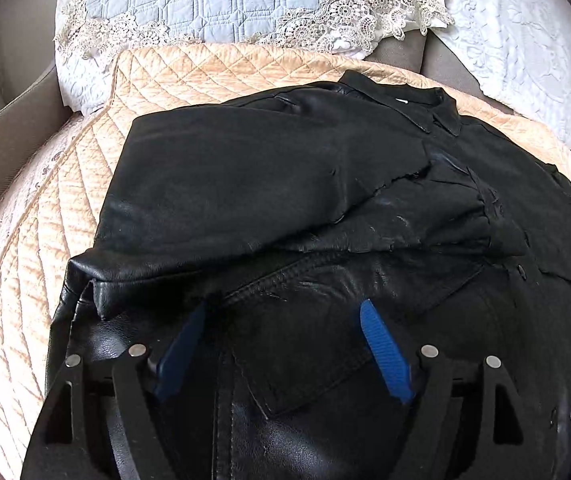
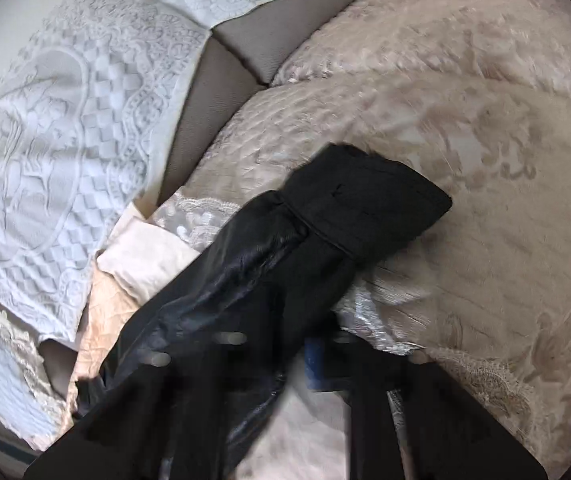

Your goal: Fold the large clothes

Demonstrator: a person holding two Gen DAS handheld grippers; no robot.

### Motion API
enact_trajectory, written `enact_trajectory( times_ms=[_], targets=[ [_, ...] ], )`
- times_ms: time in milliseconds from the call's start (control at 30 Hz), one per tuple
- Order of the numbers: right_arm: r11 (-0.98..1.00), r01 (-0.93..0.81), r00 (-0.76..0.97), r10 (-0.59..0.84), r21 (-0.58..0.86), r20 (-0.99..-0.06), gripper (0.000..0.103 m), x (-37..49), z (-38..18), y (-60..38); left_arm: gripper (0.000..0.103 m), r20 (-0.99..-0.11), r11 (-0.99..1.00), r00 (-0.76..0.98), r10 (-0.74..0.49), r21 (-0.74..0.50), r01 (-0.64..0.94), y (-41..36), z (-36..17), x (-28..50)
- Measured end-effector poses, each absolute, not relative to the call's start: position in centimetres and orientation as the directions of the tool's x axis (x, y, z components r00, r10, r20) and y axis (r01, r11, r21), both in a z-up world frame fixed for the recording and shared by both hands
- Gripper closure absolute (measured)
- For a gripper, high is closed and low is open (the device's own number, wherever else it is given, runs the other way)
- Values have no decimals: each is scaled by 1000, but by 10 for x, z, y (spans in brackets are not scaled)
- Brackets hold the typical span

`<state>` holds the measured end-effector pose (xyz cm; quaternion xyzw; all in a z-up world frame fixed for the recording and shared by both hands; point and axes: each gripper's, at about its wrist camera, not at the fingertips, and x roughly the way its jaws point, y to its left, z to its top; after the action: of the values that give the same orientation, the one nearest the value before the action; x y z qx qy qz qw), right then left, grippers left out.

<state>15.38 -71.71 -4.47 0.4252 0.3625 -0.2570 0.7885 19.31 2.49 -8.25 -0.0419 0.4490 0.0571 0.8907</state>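
Black leather jacket (image 1: 285, 200) lies on the peach quilted cover (image 1: 65, 240) of a sofa, one sleeve folded across its front. Left claw (image 1: 283, 308) released, spread over jacket's near part. Right claw (image 2: 285, 344) grasping the other sleeve (image 2: 317, 232); view blurred.

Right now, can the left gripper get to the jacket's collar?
Probably yes. The left gripper hangs open low over the black jacket, and the collar lies uncovered at the far end. Only the folded-over sleeve lies between, flat on the jacket.
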Motion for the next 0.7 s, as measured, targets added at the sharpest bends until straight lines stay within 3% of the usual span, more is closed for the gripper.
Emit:
enact_trajectory(
  times_ms=[200,400,567,700],
  targets=[
    [666,567,703,-86,484,-706,98,170,42,-666,20,-803,989,592,66,-23,-143,25,-83,193],
    [809,316,788,67,495,-612,98,201,118,-553,21,-802,990,596,40,-48,-131,27,-76,191],
    [859,105,762,254,501,-596,98,229,130,-434,21,-773,991,633,-22,-103,-91,34,-58,176],
    [860,-16,642,400,511,-654,93,252,87,-333,21,-763,984,645,-40,-143,-108,49,-56,164]
  ],
)
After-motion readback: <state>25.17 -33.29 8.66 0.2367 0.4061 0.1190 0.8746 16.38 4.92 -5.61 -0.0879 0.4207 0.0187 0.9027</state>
